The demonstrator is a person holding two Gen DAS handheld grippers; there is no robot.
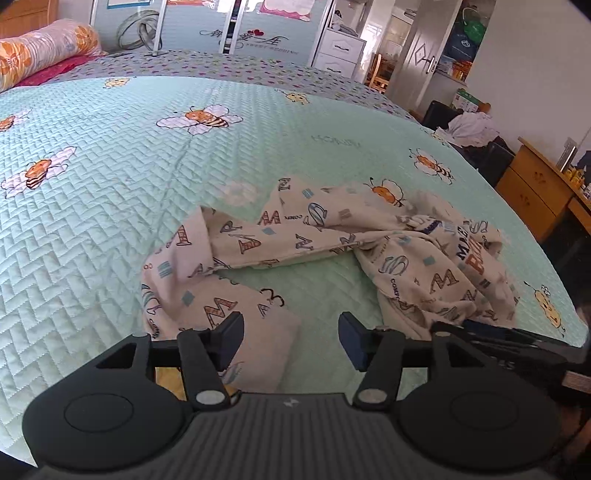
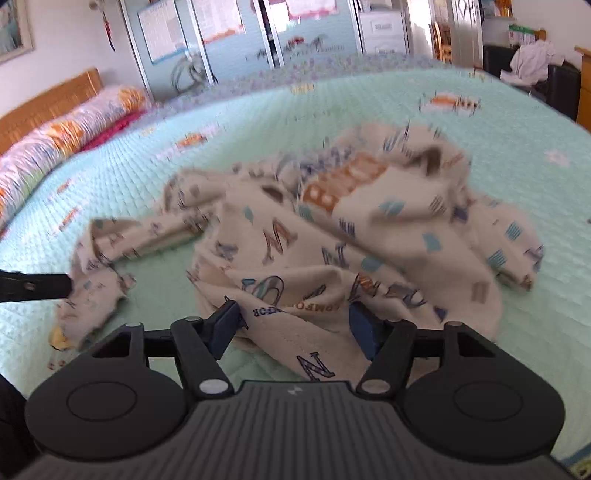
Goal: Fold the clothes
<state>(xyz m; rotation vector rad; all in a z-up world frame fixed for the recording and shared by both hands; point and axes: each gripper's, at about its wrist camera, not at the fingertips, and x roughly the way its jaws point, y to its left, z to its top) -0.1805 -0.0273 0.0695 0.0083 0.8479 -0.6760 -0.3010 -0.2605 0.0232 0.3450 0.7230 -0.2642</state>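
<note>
A cream garment (image 1: 406, 266) printed with letters lies crumpled on the mint quilted bed cover (image 1: 110, 184). One long part of it stretches left and bends back toward me. My left gripper (image 1: 291, 341) is open just above that part's end, its left fingertip (image 1: 231, 338) over the cloth. The other gripper's dark body (image 1: 498, 334) shows at the right, against the garment's heap. In the blurred right wrist view, my right gripper (image 2: 294, 326) is open, with a fold of the garment (image 2: 332, 229) lying between its fingers. The left gripper's tip (image 2: 44, 286) touches the cloth at the far left.
A floral bolster (image 1: 40, 48) (image 2: 55, 147) lies along the wooden headboard side. Wardrobe doors (image 1: 221, 26) stand beyond the bed. A wooden desk (image 1: 535, 184) and a dark chair with white cloth (image 1: 472, 129) (image 2: 532, 62) stand off the bed's right edge.
</note>
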